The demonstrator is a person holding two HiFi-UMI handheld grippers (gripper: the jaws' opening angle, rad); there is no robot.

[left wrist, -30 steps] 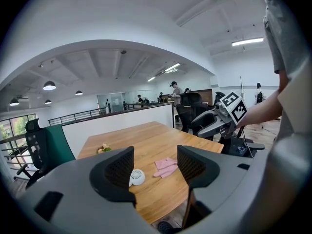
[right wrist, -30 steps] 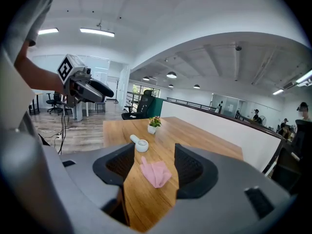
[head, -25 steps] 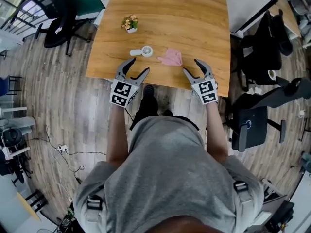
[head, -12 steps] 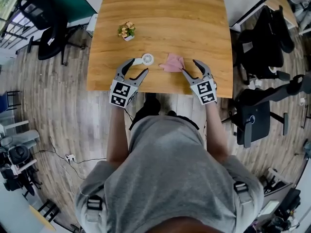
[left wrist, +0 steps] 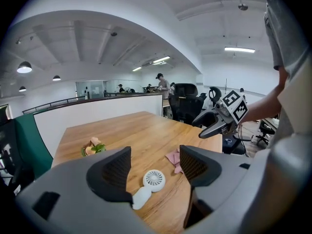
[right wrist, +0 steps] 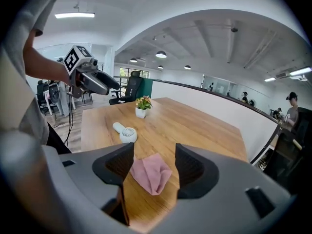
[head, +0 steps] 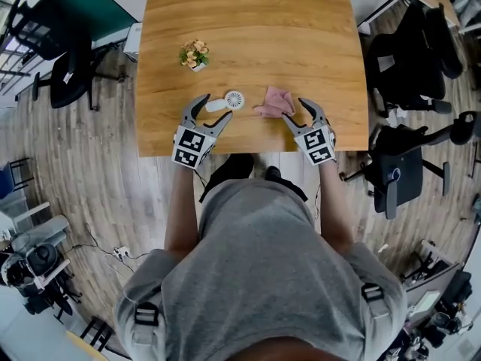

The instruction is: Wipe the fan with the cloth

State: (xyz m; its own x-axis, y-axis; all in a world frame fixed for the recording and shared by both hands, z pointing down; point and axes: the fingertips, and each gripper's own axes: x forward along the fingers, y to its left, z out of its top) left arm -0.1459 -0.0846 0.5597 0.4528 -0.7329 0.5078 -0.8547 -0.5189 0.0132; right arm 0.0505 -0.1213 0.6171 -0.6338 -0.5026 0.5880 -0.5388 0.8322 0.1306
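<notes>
Plainly, both tongs stood wide and gripped nothing. The left gripper [head: 216, 105], whose jaws had just been opening with nothing yet between them, hung just short of the small white fan [head: 234, 100] lying flat on the table [head: 248, 28]. The right gripper [head: 293, 110] framed the pink cloth [head: 276, 101] beside it. I reckoned a jaw clipping the fan's handle might skid it away, or a shallow pinch might drop the cloth.
</notes>
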